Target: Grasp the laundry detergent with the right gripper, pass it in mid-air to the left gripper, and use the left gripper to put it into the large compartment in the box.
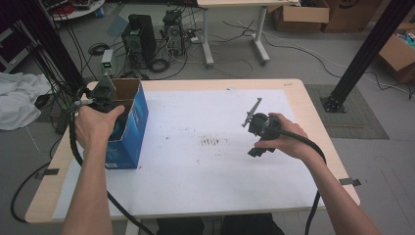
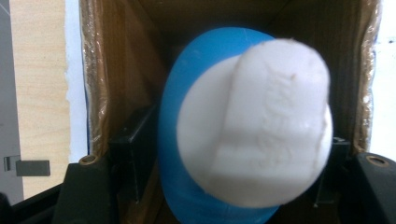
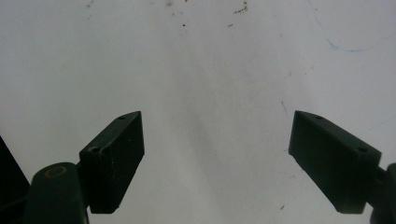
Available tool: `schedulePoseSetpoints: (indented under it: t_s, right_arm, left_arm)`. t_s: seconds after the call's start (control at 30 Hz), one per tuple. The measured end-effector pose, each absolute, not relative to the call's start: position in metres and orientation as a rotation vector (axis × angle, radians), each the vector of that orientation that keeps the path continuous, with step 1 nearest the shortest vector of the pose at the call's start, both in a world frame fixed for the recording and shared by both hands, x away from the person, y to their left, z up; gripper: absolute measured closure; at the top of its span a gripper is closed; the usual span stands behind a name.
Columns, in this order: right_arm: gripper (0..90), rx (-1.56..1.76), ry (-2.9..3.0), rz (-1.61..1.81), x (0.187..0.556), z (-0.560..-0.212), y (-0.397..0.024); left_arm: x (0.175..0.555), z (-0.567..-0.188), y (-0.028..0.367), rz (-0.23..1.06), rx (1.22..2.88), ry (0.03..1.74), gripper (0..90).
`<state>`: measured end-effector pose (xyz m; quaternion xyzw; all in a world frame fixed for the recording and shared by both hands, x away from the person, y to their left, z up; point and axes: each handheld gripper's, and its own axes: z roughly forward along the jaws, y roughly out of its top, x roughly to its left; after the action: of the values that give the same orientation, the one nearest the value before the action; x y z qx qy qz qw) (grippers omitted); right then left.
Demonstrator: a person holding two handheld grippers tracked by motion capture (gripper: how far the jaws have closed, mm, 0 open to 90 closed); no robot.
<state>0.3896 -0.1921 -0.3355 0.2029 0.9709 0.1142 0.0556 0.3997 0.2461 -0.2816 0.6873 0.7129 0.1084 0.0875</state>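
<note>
A wooden table (image 1: 313, 105) is covered by a white sheet (image 1: 205, 171) marked with small dark specks near its middle. Beyond the table, a grey floor is seen with computer towers (image 1: 139, 36), tangled cables, a second desk and cardboard boxes; a white cloth (image 1: 17, 100) lies at far left.

A blue box (image 1: 131, 125) with an open top stands at the left of the sheet. The left gripper (image 1: 103, 98) is held at the box's mouth, its tips hidden from above by the hand and the box wall. From the left gripper view, the brown inside of the box is seen, and a blue and white object (image 2: 247, 135) sits between the jaws, blurred and partly cut off at the bottom edge. Whether the pads press on it cannot be told.

The right gripper (image 1: 257, 134) is held above the sheet at right, well apart from the box. In the right gripper view its jaws are spread wide over bare sheet, with nothing between them.
</note>
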Motion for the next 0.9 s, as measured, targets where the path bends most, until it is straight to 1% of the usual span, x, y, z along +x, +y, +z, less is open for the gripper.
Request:
schedulePoseSetpoints:
  t_s: [0.17, 0.53, 0.8, 0.9]
  right_arm:
    - [18.1, 0.615, 2.947, 0.345, 0.39, -0.335, -0.192]
    - [18.1, 0.616, 2.95, 0.344, 0.389, -0.335, -0.191]
    - [18.1, 0.614, 2.95, 0.34, 0.39, -0.336, -0.193]
    - [18.1, 0.618, 2.949, 0.342, 0.389, -0.336, -0.193]
  left_arm:
    - [0.4, -0.277, 0.245, 0.336, 2.038, 2.124, 29.3]
    - [0.399, -0.261, 0.243, 0.365, 2.042, 2.102, 27.4]
    - [0.4, -0.247, 0.239, 0.393, 2.047, 2.097, 19.7]
    - [0.4, -0.239, 0.236, 0.407, 2.056, 2.08, 19.1]
